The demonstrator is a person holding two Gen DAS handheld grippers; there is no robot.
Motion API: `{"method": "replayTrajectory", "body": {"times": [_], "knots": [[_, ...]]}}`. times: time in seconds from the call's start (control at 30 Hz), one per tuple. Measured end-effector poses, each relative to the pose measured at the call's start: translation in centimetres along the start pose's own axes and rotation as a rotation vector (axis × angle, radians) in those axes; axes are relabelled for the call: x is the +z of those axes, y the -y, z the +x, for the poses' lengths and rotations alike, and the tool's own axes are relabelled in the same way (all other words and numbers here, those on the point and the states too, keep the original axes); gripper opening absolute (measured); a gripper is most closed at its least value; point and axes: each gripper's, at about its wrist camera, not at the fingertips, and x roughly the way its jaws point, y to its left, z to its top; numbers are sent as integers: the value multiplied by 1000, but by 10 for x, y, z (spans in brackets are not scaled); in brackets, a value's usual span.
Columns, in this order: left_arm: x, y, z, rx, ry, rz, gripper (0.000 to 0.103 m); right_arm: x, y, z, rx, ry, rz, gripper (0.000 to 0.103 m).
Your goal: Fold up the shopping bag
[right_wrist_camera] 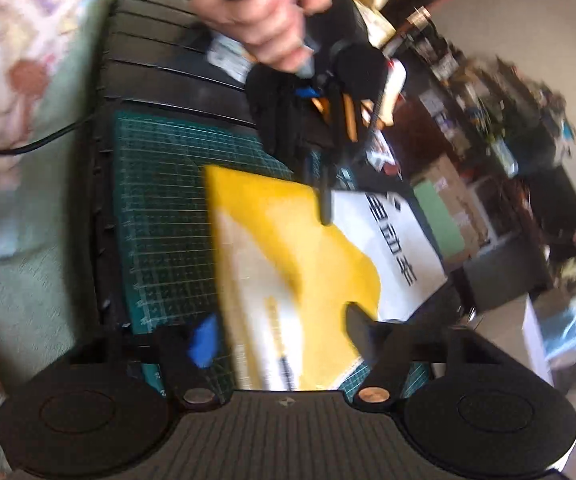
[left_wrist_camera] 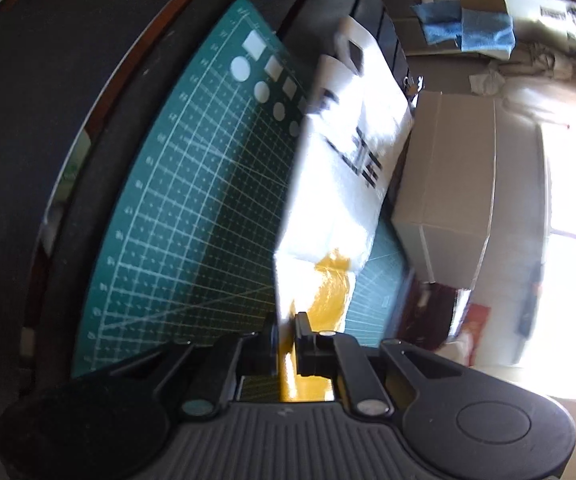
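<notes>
Shopping bag (left_wrist_camera: pixel 343 184) lifts off the mat (left_wrist_camera: pixel 192 216): left gripper (left_wrist_camera: pixel 286 344) pinches 1 yellow corner, right gripper (right_wrist_camera: pixel 284 328) gapes around the other edge—carry it over evenly.

Shopping bag (left_wrist_camera: pixel 343 168) on cutting mat (left_wrist_camera: pixel 192 208) (partly lifted)

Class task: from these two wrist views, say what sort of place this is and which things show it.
Probably a lived-in home room, not a lab: a green cutting mat on a dark table, cluttered shelves, blue cloths hung up, a sunlit window.
</notes>
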Motion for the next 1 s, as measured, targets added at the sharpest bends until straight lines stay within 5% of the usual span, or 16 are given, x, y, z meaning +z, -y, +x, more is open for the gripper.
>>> {"method": "replayTrajectory", "body": {"times": [0.03, 0.1, 0.23, 0.4, 0.5, 0.73, 1.0], "knots": [[0, 3, -2, 23, 5, 29, 10, 1, 2, 2, 0, -8, -3, 22], [-2, 12, -6, 65, 15, 82, 14, 4, 4, 0, -9, -12, -9, 16], [-20, 54, -24, 180, 102, 317, 42, 13, 22, -8, 40, -20, 48, 12], [-68, 89, -59, 355, 279, 664, 61, 25, 56, -20, 136, -68, 164, 12], [-110, 94, -64, 479, 392, 917, 63, 31, 69, -28, 195, -85, 222, 12], [-187, 102, -26, 602, 431, 1516, 67, 46, 94, -37, 285, -131, 260, 11], [-193, 88, -8, 581, 334, 1667, 67, 52, 98, -36, 314, -194, 206, 12]]}}
